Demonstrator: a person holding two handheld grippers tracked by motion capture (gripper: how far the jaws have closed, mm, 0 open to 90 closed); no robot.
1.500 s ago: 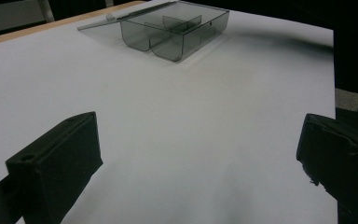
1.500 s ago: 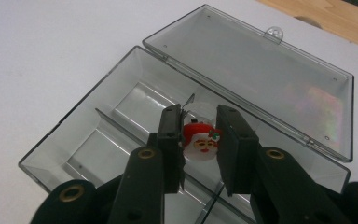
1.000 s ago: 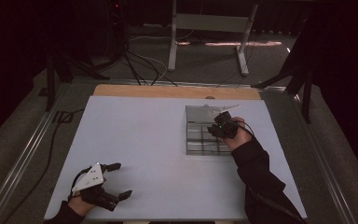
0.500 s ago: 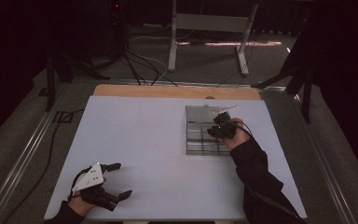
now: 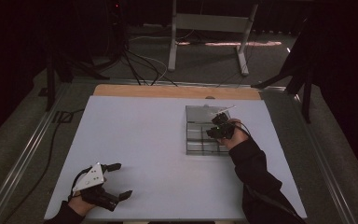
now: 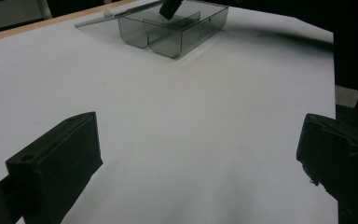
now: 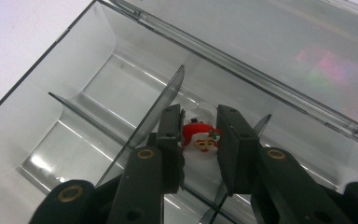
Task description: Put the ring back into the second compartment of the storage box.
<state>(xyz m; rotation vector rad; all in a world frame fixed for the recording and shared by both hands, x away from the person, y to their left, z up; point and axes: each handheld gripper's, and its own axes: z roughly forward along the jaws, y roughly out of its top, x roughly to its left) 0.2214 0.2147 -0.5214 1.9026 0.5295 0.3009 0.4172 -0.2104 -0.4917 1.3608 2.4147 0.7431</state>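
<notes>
Right gripper (image 7: 200, 140) jaws narrow, flanking Santa charm (image 7: 199, 138) at frame centre inside box (image 7: 74, 100); contact unclear. Best closing squarely, clear of divider (image 7: 161, 112). Left gripper (image 5: 114, 182) wide, lower left.

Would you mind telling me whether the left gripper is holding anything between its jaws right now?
No, the left gripper has its jaws spread wide with only bare white table between them.

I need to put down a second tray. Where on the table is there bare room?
The white table is bare from its left edge to the clear divided box, and along the front between the left gripper and the person's right sleeve. It is crowded at the box, where the right gripper works.
</notes>
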